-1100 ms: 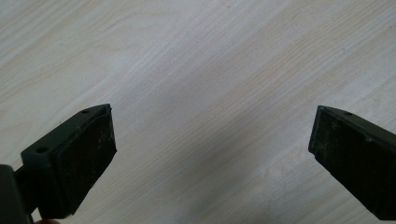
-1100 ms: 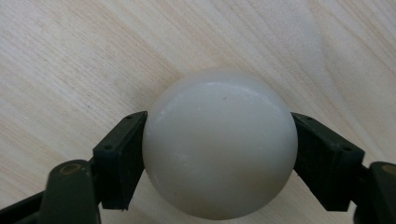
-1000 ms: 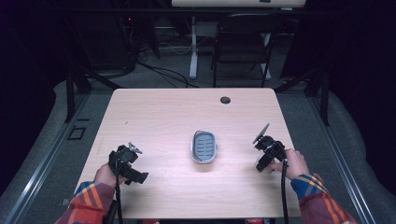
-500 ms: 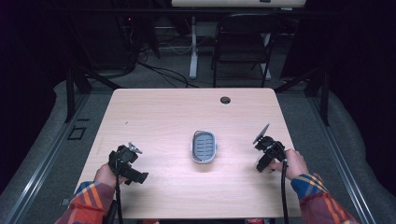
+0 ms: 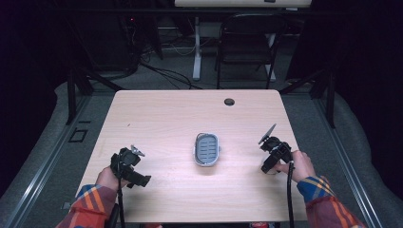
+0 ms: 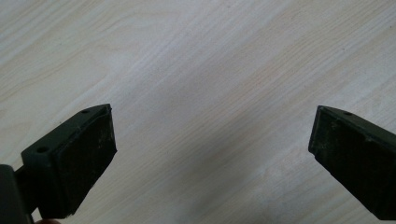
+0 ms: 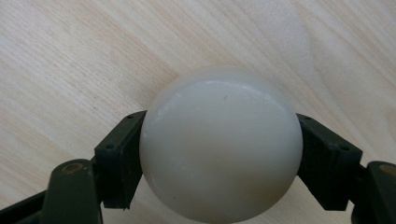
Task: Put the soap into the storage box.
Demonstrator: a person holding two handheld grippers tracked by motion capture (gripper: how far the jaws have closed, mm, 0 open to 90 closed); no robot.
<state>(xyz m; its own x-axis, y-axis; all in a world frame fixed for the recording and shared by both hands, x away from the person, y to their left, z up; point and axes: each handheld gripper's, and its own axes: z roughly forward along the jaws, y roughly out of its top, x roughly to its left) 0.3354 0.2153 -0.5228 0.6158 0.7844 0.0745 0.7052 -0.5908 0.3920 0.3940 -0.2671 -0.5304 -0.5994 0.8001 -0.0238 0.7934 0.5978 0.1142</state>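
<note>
My right gripper [image 7: 219, 161] is shut on a smooth white ball [image 7: 219, 140], which bulges out between both black pads just above the wood. In the high view this right gripper [image 5: 269, 166] is low over the table's right side, held by a hand. My left gripper [image 6: 210, 154] stands wide open, with bare wood grain between its pads. In the high view the left gripper [image 5: 127, 162] is near the table's front left. Between the two lies a small grey oval dish [image 5: 196, 151] with a ribbed bottom.
The light wooden table [image 5: 166, 118] has a dark round cable hole [image 5: 229, 101] near its far edge. A black chair [image 5: 247, 42] and cables stand on the floor behind the table. Plaid sleeves come in at the bottom corners.
</note>
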